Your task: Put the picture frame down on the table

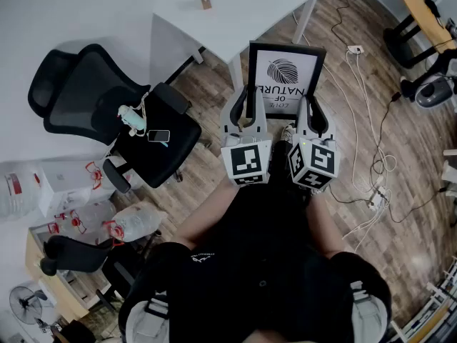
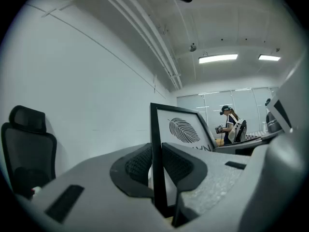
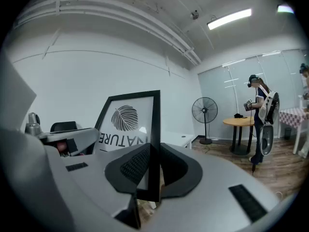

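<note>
Picture frame [image 1: 285, 73] in left gripper [image 1: 246, 104], right gripper [image 1: 315, 113] — table [image 1: 235, 13], chair [image 1: 93, 95] near

A phone [image 1: 158, 136] lies on the black office chair [image 1: 173, 157]; white cables [image 1: 380, 164] trail over the wood floor [image 1: 214, 84].

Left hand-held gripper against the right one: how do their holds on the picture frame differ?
The left hand-held gripper clamps the picture frame at its left side edge; the right hand-held gripper clamps the right one. The left's marker cube faces the head camera squarely; the right's is turned, showing two faces. Both are shut on the frame, holding it over the floor, short of the table.
</note>
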A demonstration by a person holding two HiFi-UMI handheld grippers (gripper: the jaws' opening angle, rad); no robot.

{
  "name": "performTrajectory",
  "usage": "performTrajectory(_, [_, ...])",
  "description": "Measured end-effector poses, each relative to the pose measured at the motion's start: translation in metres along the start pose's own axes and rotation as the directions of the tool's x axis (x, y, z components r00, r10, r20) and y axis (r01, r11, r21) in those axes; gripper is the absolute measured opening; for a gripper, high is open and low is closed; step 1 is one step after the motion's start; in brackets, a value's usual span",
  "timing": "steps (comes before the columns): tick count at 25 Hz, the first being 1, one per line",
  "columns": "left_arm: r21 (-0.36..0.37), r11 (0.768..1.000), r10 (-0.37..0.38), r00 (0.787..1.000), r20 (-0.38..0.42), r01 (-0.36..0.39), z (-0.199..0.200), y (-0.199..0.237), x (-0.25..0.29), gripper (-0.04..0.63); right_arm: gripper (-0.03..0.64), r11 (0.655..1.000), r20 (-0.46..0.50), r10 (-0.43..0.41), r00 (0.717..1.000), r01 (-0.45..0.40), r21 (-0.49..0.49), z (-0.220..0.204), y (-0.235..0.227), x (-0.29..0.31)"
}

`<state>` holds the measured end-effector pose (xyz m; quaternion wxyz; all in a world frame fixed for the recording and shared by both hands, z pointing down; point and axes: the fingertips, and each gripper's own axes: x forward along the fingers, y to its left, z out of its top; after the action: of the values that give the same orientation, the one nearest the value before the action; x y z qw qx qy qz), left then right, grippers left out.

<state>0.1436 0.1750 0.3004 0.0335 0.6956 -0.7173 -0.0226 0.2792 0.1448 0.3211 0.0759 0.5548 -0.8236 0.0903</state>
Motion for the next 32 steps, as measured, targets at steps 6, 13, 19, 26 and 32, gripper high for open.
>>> performTrajectory(6, [-0.027, 0.999, -0.048, 0.998, -0.030, 0.047, 0.008, 0.023, -0.120, 0.071, 0.064, 1.000, -0.012, 0.013, 1.000, -0.013, -0.001, -0.016, 0.064, -0.108])
performTrajectory(13, [-0.034, 0.996, -0.078, 0.996, -0.039, 0.077, 0.014, 0.000, -0.189, 0.071, 0.064, 1.000, -0.028, 0.011, 1.000, -0.011, -0.011, -0.023, 0.067, -0.181])
performTrajectory(19, [-0.036, 0.996, -0.084, 0.996, -0.044, 0.082, 0.021, -0.029, -0.217, 0.071, 0.064, 1.000, -0.037, 0.017, 0.999, -0.017, 0.004, -0.021, 0.051, -0.220])
performTrajectory(26, [-0.056, 0.993, -0.107, 0.993, -0.047, 0.104, 0.010, -0.026, -0.228, 0.071, 0.064, 1.000, -0.048, -0.018, 0.999, 0.018, 0.001, -0.033, 0.057, -0.232])
performTrajectory(32, [-0.047, 0.992, -0.121, 0.993, -0.016, 0.120, 0.017, -0.005, -0.233, 0.071, 0.066, 0.999, -0.019, -0.016, 1.000, 0.017, 0.028, -0.032, 0.080, -0.232])
